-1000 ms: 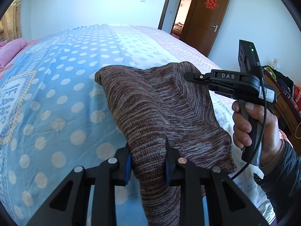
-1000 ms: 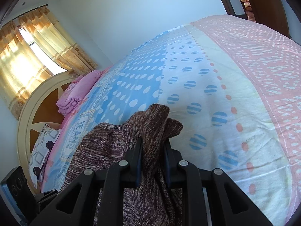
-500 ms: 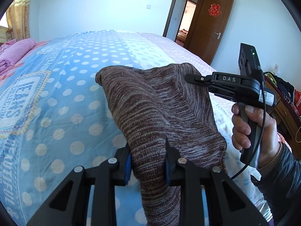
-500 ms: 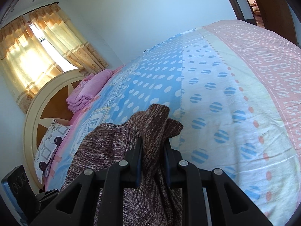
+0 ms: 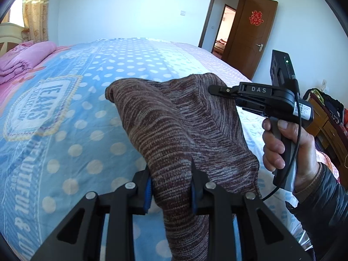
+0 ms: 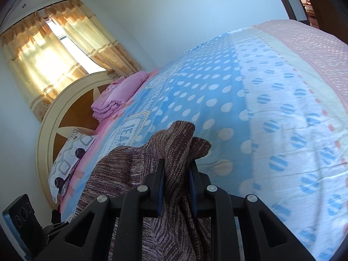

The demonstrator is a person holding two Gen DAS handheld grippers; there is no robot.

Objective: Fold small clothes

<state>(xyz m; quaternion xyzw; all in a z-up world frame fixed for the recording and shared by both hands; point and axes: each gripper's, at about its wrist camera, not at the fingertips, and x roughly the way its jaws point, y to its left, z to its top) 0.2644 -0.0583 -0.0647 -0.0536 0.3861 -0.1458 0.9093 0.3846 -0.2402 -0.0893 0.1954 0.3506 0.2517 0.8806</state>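
A brown marled knit garment [image 5: 178,126] hangs in the air over the bed, stretched between both grippers. My left gripper [image 5: 171,187] is shut on one bunched edge of it, at the bottom of the left wrist view. The right gripper [image 5: 217,88], held by a hand [image 5: 282,143] at the right of that view, pinches the far edge. In the right wrist view, my right gripper [image 6: 176,180] is shut on the knit garment [image 6: 174,143], whose folds rise above the fingers and trail down to the left.
The bed [image 5: 65,119] carries a blue polka-dot cover with a pink band on its far side. Folded pink bedding [image 6: 117,95] and a patterned pillow [image 6: 67,158] lie by the round headboard [image 6: 50,117]. A brown door [image 5: 250,34] stands open; a cluttered wooden cabinet [image 5: 324,117] stands at the right.
Both grippers, still shut on the garment, have carried it sideways over the bed towards the headboard; more of the pink bedding and curtain shows now.
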